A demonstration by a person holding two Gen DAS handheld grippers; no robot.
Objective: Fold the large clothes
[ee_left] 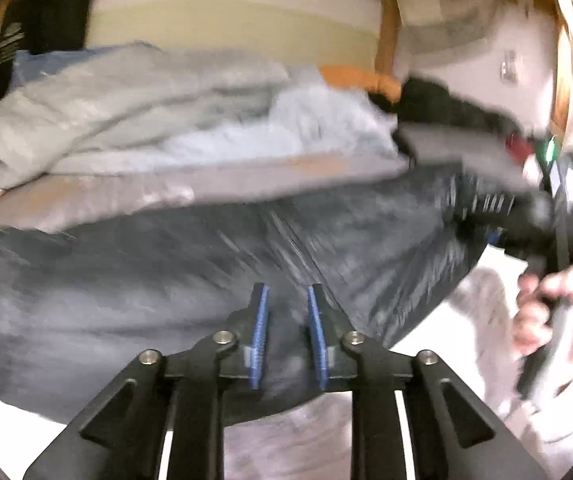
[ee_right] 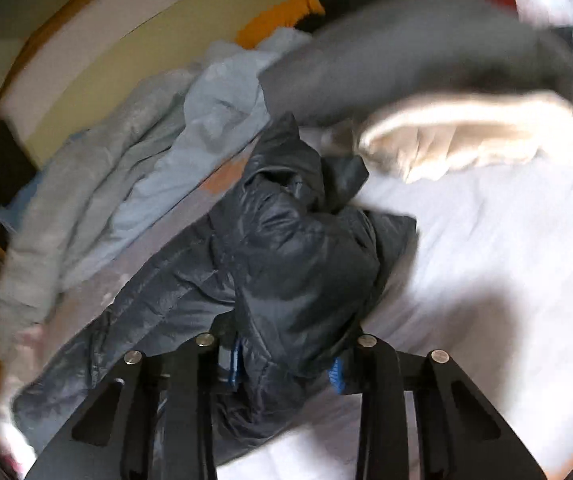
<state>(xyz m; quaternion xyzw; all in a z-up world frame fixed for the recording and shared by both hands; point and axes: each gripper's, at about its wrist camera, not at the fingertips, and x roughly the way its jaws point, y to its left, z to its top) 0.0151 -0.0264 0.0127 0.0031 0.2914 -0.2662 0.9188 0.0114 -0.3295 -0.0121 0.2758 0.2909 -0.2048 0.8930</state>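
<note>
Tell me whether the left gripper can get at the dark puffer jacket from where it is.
Probably yes. The left gripper hangs right over the dark puffer jacket, its blue pads apart, with nothing between them and the fabric. The picture is blurred, so contact cannot be judged.

Both tools are matt black, each with two angular link arms joined by round silver screw heads. The left gripper (ee_left: 286, 300) carries ribbed blue pads (ee_left: 260, 332) inside its fingers. The right gripper (ee_right: 286, 364) shows the same blue. The person's hand (ee_left: 542, 308) comes out of a pale grey sleeve (ee_left: 482, 320).
</note>
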